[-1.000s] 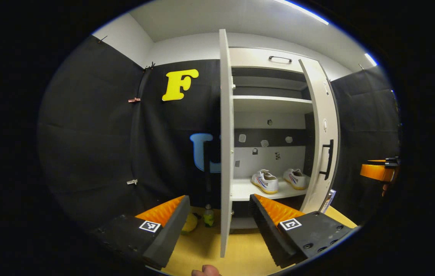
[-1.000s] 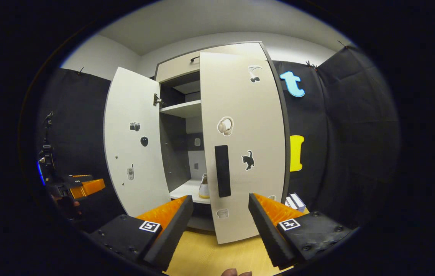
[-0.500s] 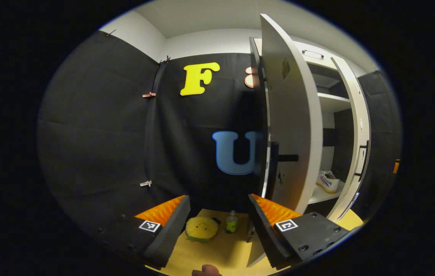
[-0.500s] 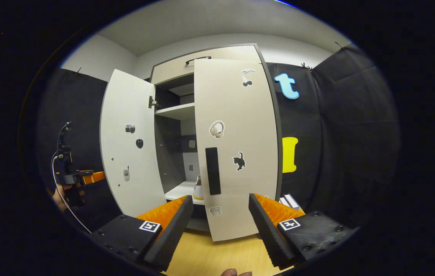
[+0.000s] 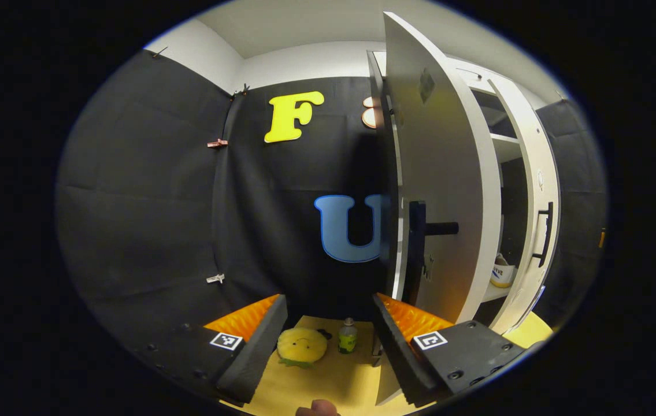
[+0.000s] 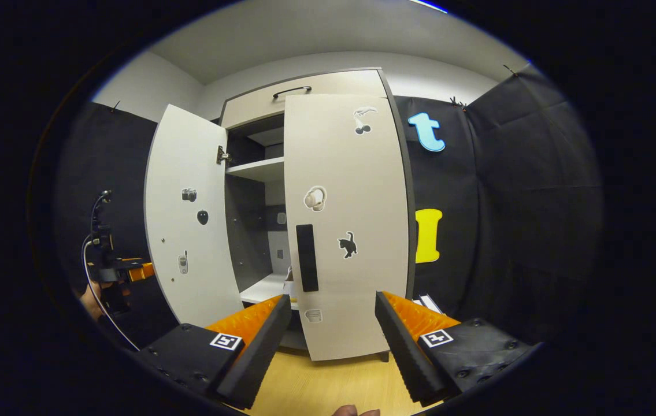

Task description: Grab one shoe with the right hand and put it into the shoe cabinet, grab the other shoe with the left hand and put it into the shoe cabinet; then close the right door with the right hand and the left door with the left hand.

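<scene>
White shoe (image 5: 503, 271) sits shelved, both doors still ajar, my left tongs (image 5: 328, 338) and right tongs (image 6: 332, 341) gaping empty.

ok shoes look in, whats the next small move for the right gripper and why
Probably push the right door the rest of the way shut with the open right gripper: a gap to the shelf remains along its handle edge. The left door stands wide open.

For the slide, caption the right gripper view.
Open right gripper faces the cabinet: right door nearly closed, left door open.
</scene>
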`<state>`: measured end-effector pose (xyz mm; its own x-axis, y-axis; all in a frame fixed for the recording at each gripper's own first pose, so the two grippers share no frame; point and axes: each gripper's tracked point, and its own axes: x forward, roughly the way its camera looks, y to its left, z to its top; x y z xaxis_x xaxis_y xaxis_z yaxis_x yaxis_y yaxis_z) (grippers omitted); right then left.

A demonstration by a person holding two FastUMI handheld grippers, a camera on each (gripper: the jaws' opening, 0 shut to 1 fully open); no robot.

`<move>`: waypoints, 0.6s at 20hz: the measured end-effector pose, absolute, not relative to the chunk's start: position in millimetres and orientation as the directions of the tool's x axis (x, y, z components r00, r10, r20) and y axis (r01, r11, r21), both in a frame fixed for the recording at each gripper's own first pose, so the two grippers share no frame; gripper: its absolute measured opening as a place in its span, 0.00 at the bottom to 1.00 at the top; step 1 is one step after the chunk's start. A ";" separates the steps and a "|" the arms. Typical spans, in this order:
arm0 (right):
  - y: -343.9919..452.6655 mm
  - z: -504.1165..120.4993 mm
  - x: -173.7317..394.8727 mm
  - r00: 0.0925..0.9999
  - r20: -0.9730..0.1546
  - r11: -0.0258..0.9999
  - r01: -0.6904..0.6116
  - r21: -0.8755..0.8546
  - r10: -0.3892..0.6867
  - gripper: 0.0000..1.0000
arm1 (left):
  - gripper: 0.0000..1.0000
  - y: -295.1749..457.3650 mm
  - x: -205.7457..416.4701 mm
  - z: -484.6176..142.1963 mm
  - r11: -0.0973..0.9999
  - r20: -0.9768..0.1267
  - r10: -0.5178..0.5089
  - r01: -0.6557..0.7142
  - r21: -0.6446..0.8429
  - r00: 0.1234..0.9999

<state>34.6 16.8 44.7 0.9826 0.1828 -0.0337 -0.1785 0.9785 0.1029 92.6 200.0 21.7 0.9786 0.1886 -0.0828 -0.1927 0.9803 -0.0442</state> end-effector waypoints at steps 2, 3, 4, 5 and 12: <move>15.5 43.4 34.0 0.982 -0.037 0.977 -0.180 0.117 0.185 0.96 | 0.92 191.0 90.7 22.7 0.979 -0.081 0.197 -0.201 -0.045 0.977; 14.4 42.4 33.7 0.982 -0.038 0.976 -0.180 0.119 0.186 0.96 | 0.92 184.4 90.0 23.5 0.980 -0.078 0.191 -0.195 -0.042 0.978; 12.7 41.1 33.8 0.982 -0.042 0.977 -0.178 0.119 0.184 0.96 | 0.92 177.1 89.7 23.8 0.982 -0.076 0.179 -0.182 -0.046 0.981; 11.1 39.7 32.3 0.982 -0.044 0.977 -0.179 0.120 0.185 0.96 | 0.92 166.2 89.8 24.5 0.985 -0.075 0.159 -0.163 -0.051 0.984; -14.4 41.3 22.7 0.986 -0.045 0.979 -0.156 0.133 0.163 0.96 | 0.92 84.7 102.9 29.4 0.995 -0.063 0.066 -0.070 -0.066 0.996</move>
<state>22.7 -14.4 41.3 0.9856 0.1633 -0.0451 -0.1561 0.9788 0.1326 102.9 84.7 29.4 0.9958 0.0661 -0.0634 -0.0702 0.9954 -0.0659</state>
